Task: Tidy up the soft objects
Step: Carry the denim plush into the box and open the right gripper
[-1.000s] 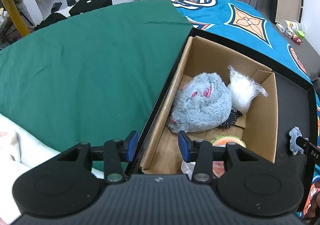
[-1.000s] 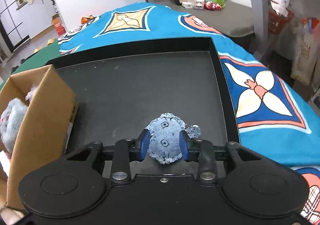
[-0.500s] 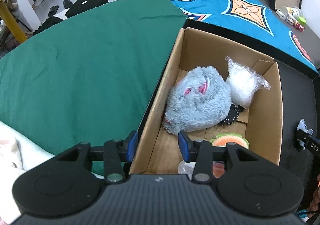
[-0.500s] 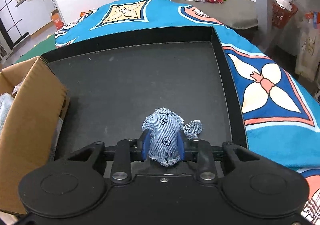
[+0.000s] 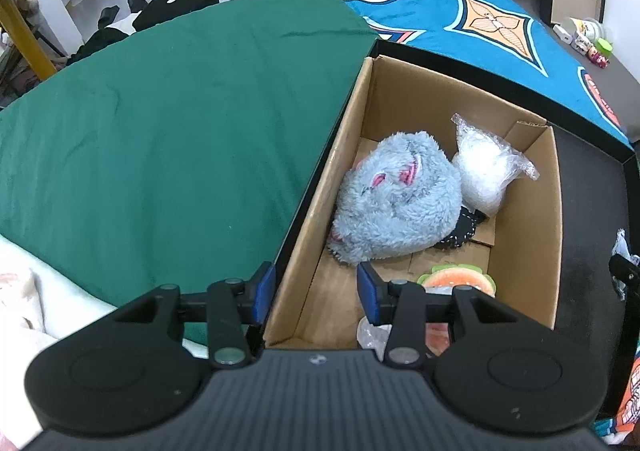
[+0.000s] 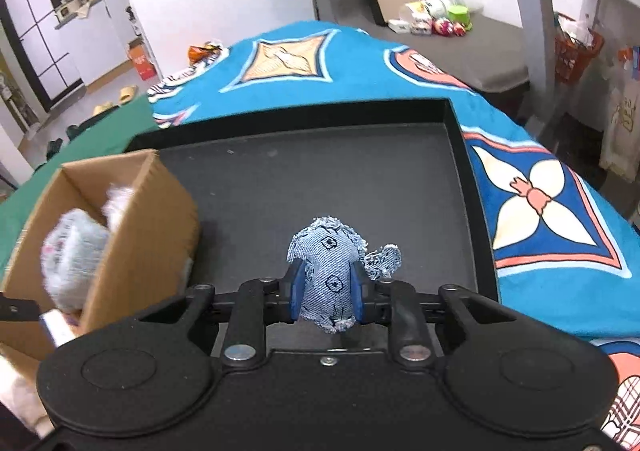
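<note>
My right gripper (image 6: pixel 326 293) is shut on a small blue denim soft toy (image 6: pixel 330 263) and holds it above the black tray (image 6: pixel 320 179), right of the cardboard box (image 6: pixel 136 247). In the left wrist view the cardboard box (image 5: pixel 524 235) holds a fluffy grey plush (image 5: pixel 396 207), a clear bag of white stuffing (image 5: pixel 486 171), a dark spotted item (image 5: pixel 464 231) and an orange-green toy (image 5: pixel 456 281). My left gripper (image 5: pixel 316 289) is open and empty, straddling the box's near left wall. The denim toy shows at the right edge (image 5: pixel 624 251).
The box stands at the left of the black tray, which lies on a blue patterned bedspread (image 6: pixel 540 211). A green cloth (image 5: pixel 180 123) covers the bed to the left. Clutter sits on a grey surface (image 6: pixel 472 47) at the back.
My right gripper has lifted the denim toy off the tray and tightened on it. The left wrist view has shifted so the box sits more centrally.
</note>
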`<state>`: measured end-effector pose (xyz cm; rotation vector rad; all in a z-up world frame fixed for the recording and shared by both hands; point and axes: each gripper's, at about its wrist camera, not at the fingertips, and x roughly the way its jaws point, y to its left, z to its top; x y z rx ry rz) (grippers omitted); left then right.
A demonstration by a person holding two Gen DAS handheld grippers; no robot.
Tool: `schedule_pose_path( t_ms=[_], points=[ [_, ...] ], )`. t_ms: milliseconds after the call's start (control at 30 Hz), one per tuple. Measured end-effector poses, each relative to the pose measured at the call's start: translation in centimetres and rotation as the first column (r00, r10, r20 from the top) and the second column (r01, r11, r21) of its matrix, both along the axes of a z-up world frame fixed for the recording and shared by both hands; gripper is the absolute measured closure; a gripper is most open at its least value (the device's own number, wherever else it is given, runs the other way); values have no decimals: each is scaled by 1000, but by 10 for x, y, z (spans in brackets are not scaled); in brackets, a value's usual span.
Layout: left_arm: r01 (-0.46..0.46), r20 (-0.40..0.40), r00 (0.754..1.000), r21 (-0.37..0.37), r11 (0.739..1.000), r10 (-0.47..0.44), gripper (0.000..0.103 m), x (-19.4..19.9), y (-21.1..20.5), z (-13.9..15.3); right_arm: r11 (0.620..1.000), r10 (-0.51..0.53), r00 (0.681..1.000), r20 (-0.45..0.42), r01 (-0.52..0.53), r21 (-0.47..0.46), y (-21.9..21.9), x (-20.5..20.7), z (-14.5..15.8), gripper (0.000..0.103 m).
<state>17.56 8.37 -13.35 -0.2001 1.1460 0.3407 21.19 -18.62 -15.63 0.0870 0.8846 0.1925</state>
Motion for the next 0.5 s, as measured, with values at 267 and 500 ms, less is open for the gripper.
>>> schedule_pose_path(
  t_ms=[267, 500],
  points=[
    [-8, 28, 1000, -48, 999, 9, 60, -8, 9, 3, 999, 35, 998, 48, -35, 11, 22, -10, 31, 80],
    [-18, 29, 999, -90, 996, 20, 60, -10, 18, 0, 998, 67, 994, 91, -68, 8, 47, -15, 56, 79]
  ],
)
